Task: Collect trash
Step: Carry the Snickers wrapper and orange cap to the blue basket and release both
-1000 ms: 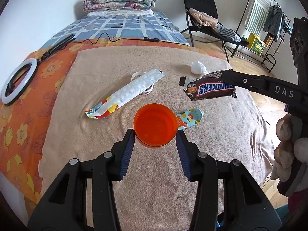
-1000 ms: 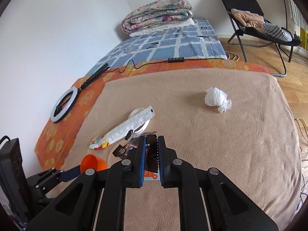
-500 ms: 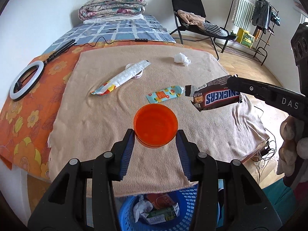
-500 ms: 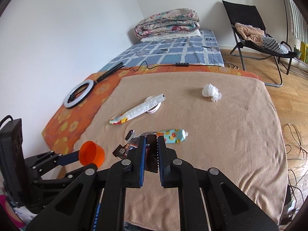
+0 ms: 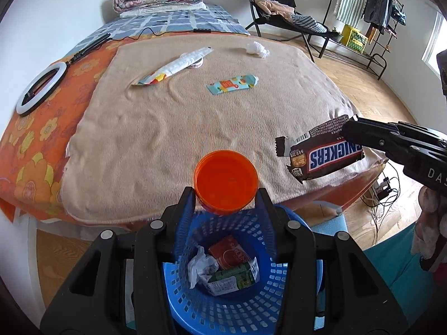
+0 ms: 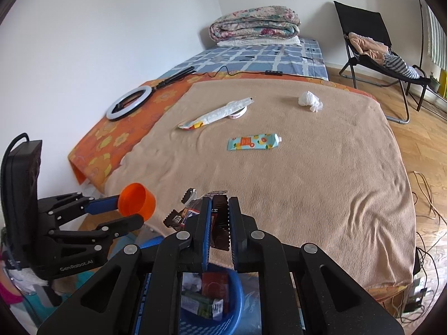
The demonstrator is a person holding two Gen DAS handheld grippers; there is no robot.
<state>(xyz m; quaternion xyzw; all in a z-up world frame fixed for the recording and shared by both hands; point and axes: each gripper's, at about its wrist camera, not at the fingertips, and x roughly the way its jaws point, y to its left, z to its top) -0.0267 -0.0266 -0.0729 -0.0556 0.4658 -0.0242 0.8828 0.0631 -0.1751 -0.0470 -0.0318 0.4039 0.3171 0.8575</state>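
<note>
A beige fleece blanket [image 5: 173, 128] covers the bed. Over its near edge the left tongs [image 5: 225, 195] clamp a light, rigid orange plastic cup [image 5: 225, 184] by its walls above the blue mesh basket [image 5: 293, 279]. The right tongs [image 6: 218, 217], nearly closed, pinch a thin, crinkly brown Snickers wrapper [image 5: 324, 153] by one end. More wrappers lie farther back on the blanket.

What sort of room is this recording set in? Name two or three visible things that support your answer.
Most likely a bedroom in a home. A bed with a blue checked cover carries a folded floral quilt, a black folding chair is draped with clothes, and a clothes rack stands by the wall.
</note>
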